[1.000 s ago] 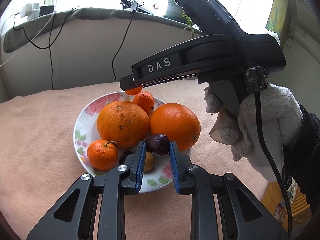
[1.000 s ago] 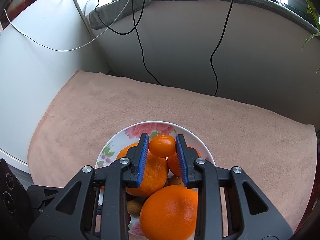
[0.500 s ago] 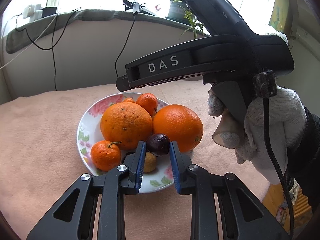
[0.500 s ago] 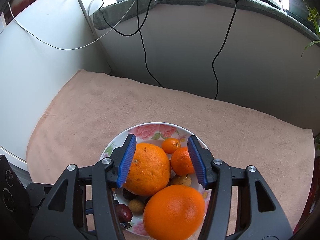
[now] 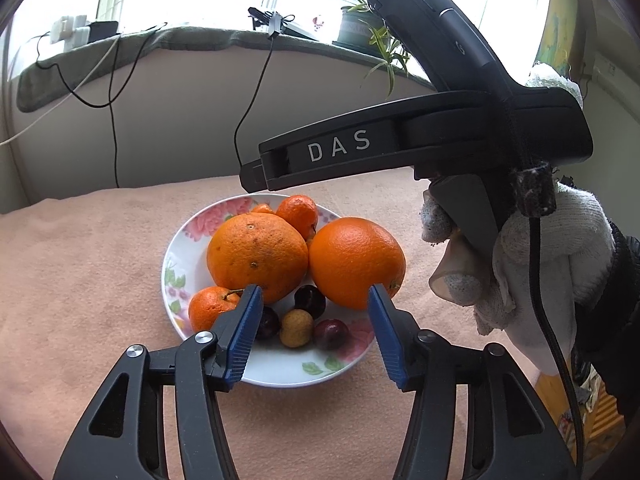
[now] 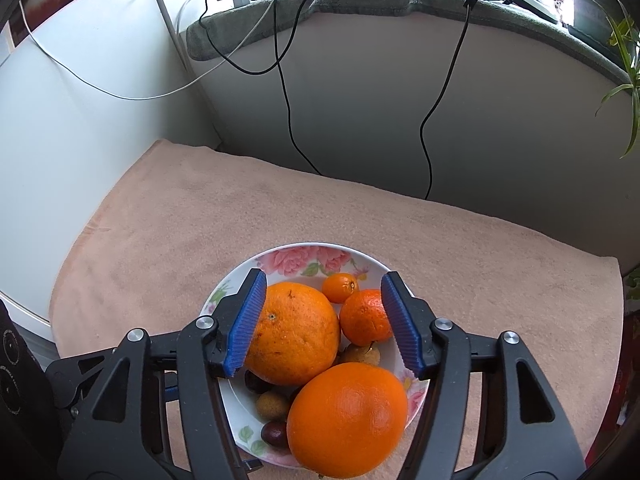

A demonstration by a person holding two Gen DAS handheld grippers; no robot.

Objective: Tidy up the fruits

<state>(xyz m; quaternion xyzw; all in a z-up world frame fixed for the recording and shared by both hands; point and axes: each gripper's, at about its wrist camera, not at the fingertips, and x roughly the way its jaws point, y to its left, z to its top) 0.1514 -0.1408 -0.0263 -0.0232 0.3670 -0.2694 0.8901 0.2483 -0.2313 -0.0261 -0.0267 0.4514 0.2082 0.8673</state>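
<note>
Left wrist view. The left tongs [image 5: 314,330], jaws opening and gripping nothing, hover over the near rim of a floral plate [image 5: 288,372] that rests on the pink cloth-covered worktop [image 5: 80,280], about midway between its left and right edges. On the plate: two large oranges [image 5: 256,258], touching; a mandarin [image 5: 210,308] at the left; a second mandarin [image 5: 299,210] at the far side; a tan longan [image 5: 296,328] between two dark plums [image 5: 330,334]. A white-gloved hand [image 5: 540,280] holds the right tongs' black body [image 5: 420,144] above the plate.

Right wrist view. The right tongs [image 6: 324,324], jaws opening and empty, stand over the same plate [image 6: 304,258]. Between the blue pads lie a large orange [image 6: 294,334], a mandarin [image 6: 366,314] and a small kumquat [image 6: 340,287], none touched. Black cables [image 6: 288,92] hang down the wall beyond the worktop's far edge.
</note>
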